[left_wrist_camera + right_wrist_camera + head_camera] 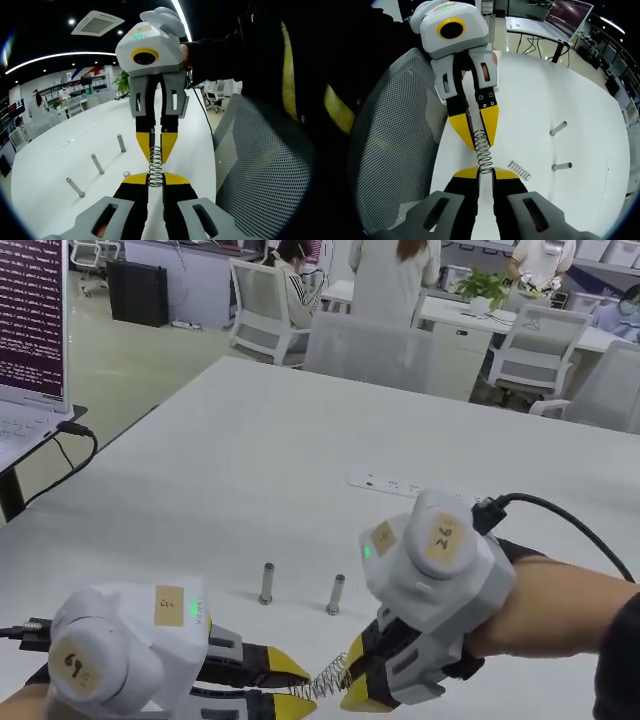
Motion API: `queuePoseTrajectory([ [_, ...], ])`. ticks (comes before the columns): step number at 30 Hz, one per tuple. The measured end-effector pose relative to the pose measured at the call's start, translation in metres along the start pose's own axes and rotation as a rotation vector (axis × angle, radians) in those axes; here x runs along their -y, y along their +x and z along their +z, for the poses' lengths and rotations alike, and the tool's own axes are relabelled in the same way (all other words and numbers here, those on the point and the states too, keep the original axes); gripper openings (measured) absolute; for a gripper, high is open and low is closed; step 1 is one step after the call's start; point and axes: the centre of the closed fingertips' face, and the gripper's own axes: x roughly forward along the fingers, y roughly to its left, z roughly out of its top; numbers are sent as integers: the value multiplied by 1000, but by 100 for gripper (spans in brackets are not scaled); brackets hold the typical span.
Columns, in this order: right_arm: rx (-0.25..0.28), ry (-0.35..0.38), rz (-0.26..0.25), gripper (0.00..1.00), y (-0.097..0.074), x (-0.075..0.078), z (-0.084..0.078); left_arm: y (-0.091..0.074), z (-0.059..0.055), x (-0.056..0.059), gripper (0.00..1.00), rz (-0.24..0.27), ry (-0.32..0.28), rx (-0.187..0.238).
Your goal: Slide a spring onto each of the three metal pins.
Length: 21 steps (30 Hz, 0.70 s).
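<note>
Progress: early, nothing clearly finished. left gripper (155,178) and right gripper (156,145) are each clamped on one end of the same spring (156,164), nose to nose. It hangs in the air between them, low over the near edge of the table (250,440) and short of the pins

- pin A (75,187): bare, upright
- pin B (97,164): bare, upright
- pin C (121,143): looks coiled in the left gripper view, so it may already carry a spring (too small to be sure)
- spare spring (519,170): lying flat on the table, just beside the grippers

So at least two pins are left, my read. One gripper has to let go before the held spring can drop over a pin

Room: the tabletop is open around and beyond the pins, and they stand apart from each other. The socket strip (395,484) sits well behind them, out of the way. The tight side is the near edge: the mesh chair (260,165) is right below it, so a spring dropped here likely leaves the table
</note>
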Motion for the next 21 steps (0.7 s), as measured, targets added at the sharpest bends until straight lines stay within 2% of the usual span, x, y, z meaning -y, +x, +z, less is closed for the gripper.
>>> queuePoseTrajectory([
  [11, 37, -47, -20, 7, -15, -5, 25, -1, 0, -2, 3, 12, -9, -4],
  [17, 46, -80, -23, 6, -17, -9, 37, -2, 1, -1, 3, 13, -7, -5],
  [21, 36, -100, -25, 6, -17, -9, 40, -2, 1, -1, 3, 11, -8, -3],
])
